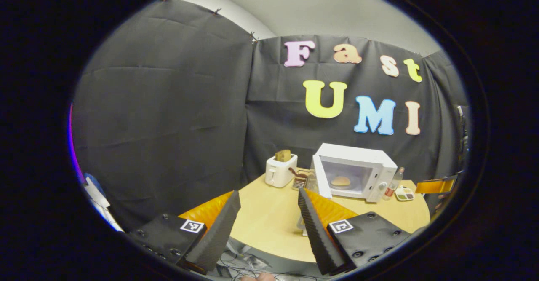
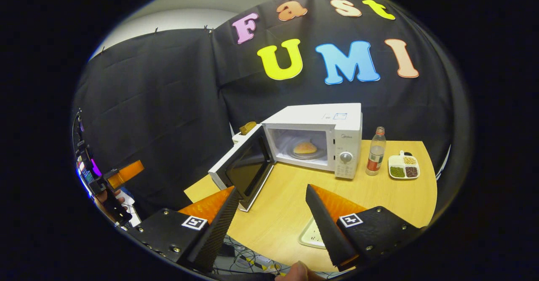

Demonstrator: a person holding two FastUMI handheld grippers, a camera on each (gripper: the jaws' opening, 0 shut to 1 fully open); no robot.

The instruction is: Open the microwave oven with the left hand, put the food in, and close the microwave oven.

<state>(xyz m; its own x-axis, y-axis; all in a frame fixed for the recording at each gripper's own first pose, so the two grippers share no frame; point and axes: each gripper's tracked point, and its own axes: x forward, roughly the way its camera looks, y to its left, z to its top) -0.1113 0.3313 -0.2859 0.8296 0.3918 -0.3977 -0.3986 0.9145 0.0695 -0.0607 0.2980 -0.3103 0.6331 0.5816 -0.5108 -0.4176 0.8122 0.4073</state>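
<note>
Left gripper view: left gripper point(image 1: 269, 213) held back from the table point(image 1: 269, 222), fingers spread wide, nothing between them. One microwave point(image 1: 356, 171) far right on the table, door point(image 1: 321, 175) swung open to the left. One piece of food point(image 1: 340, 181) inside on the turntable. One toaster point(image 1: 281, 170) left of it, one slice point(image 1: 283, 155) sticking out the top. One bottle point(image 1: 394, 183) and one sectioned dish point(image 1: 404, 194) right of the microwave. No legible label text.

Right gripper view: right gripper point(image 2: 271, 209) also wide apart, empty. Same microwave point(image 2: 316, 140) seen closer, door point(image 2: 246, 167) open toward near left, food point(image 2: 305, 148) inside. Brand mark by the dial too small to read. Adds one white tray point(image 2: 311, 234) at the near table edge, and the other gripper in a hand point(image 2: 108, 194) at far left.
</note>
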